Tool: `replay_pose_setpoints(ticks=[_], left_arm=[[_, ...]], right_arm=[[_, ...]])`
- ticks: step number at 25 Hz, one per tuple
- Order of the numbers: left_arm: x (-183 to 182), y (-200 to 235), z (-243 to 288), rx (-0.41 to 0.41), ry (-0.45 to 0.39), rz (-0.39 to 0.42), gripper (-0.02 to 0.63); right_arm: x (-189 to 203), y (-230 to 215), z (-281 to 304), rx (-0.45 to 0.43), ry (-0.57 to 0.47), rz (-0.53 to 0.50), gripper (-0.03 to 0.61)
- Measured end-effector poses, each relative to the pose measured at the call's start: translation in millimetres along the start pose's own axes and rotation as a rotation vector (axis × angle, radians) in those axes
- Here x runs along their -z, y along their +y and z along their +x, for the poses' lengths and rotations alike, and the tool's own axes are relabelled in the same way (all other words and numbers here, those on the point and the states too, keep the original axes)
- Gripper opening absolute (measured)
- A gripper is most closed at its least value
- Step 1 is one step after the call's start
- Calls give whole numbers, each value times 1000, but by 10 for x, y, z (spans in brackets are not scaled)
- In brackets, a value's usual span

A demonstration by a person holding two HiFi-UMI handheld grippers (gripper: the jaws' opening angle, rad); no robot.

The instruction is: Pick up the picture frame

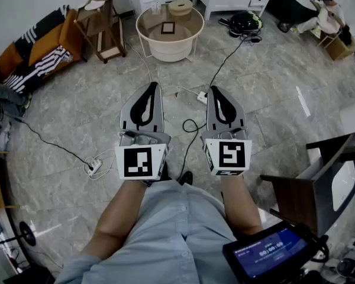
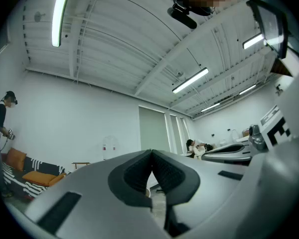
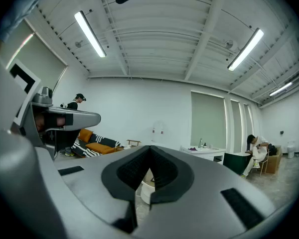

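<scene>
Grey left hand-held gripper beside right hand-held gripper, jaws together.

The left claw and right claw point to 12 o'clock; there the picture frame lies on a round bench.

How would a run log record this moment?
left gripper: shut, empty | right gripper: shut, empty | dark square picture frame: on round white table

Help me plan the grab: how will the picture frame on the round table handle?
The picture frame looks small, with a dark border, so probably light and stiff. It lies flat on the round table, so pinching an edge may be awkward.
</scene>
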State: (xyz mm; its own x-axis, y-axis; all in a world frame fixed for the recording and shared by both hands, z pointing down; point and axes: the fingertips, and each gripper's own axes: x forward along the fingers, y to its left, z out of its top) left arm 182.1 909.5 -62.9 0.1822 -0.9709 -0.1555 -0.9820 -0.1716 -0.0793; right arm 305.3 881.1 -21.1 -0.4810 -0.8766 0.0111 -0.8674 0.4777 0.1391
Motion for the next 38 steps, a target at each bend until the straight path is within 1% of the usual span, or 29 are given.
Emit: replay_pose_setpoints(ticks=[6, 9, 12, 14, 19, 23, 25, 28, 31, 35, 38], left_arm=[[82, -86, -81, -12, 13, -5, 11], [115, -131, -92, -16, 29, 6, 11], [113, -1, -146, -29, 62, 19, 11], [175, 129, -77, -42, 78, 20, 11], [592, 474, 405, -77, 100, -11, 11], [772, 913, 835, -81, 86, -18, 11], [814, 1176, 1082, -80, 60, -4, 11], [875, 1557, 1444, -80, 68, -24, 11], [822, 1888, 1767, -76, 42, -19, 11], [745, 2221, 2103, -64, 13, -2, 11], [789, 2402, 2306, -55, 10, 10, 11]], right_arm=[[109, -44, -107, -9, -5, 20, 12], [171, -162, -113, 17, -1, 35, 14], [167, -158, -70, 37, 25, 50, 14], [224, -159, 65, 38, 41, 58, 14], [599, -235, 721, 19, 82, 73, 14], [659, -170, 1372, 19, 93, 43, 14], [647, -122, 1739, 21, 90, 29, 14], [581, -44, 2300, 19, 80, 19, 14], [436, 23, 2779, 15, 56, -4, 14], [223, 37, 3220, 35, 15, -11, 14], [150, -5, 3427, 55, 0, -18, 14]])
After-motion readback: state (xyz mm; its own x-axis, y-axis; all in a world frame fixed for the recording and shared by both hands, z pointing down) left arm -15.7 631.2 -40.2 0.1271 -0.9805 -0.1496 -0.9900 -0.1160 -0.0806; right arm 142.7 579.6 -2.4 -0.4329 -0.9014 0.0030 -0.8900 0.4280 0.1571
